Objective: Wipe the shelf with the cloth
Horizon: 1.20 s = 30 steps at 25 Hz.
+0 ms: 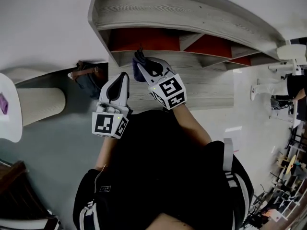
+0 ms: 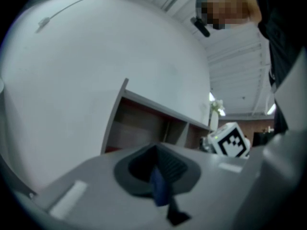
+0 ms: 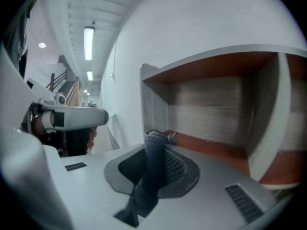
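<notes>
Cloth point(image 1: 139, 62) pinched in right gripper point(image 1: 146, 67), forearm stretched toward shelf point(image 1: 192, 11).

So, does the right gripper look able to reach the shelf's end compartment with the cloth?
Probably yes. The right gripper has its jaws shut on the cloth, and the open end compartment of the shelf lies straight ahead of it, with nothing visible in between.
</notes>
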### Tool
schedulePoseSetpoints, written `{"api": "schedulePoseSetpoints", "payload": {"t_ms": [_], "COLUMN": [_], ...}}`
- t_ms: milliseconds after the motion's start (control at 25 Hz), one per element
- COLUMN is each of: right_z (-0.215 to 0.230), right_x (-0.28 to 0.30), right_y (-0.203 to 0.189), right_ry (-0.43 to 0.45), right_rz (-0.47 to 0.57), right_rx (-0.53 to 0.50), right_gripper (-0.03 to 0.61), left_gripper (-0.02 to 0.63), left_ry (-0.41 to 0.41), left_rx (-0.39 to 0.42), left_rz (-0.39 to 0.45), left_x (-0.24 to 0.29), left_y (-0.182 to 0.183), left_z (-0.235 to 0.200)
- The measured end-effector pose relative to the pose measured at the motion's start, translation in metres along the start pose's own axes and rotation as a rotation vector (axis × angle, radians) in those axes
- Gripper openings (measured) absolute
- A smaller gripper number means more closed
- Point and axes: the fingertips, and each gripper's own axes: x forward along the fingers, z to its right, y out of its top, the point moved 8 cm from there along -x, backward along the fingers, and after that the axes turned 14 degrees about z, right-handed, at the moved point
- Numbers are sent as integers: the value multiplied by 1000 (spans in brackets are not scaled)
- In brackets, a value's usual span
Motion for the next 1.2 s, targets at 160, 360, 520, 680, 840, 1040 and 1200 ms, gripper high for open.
{"api": "schedulePoseSetpoints", "payload": {"t_ms": [160,360,520,680,840,1040,1200], "right_z": [5,7,10,9,6,4,4], "right_x": [-36,-74,-92,-96,-92,-87,-85], "right_y": [8,7,5,6,8,7,7], "right_ry": [-120,-246,-298,-312,-292,-278,-279], "right_rz": [99,169,201,211,202,202,203], "right_rx": [70,102,135,128,112,111,106], "right_gripper": [48,48,48,48,48,48,48], "left_gripper": [5,5,5,5,5,5,5], "left_ry": [-37,-71,-80,-89,-96,-90,-88], "left_rx": [-3,-1,1,6,13,13,14], "left_rz": [-7,-19,-27,-33,-33,-32,-30], "left_x": [10,18,22,23,25,25,25], "left_y": [-5,-10,-14,-17,-18,-18,-18], "left_z": [9,19,24,28,31,30,29]}}
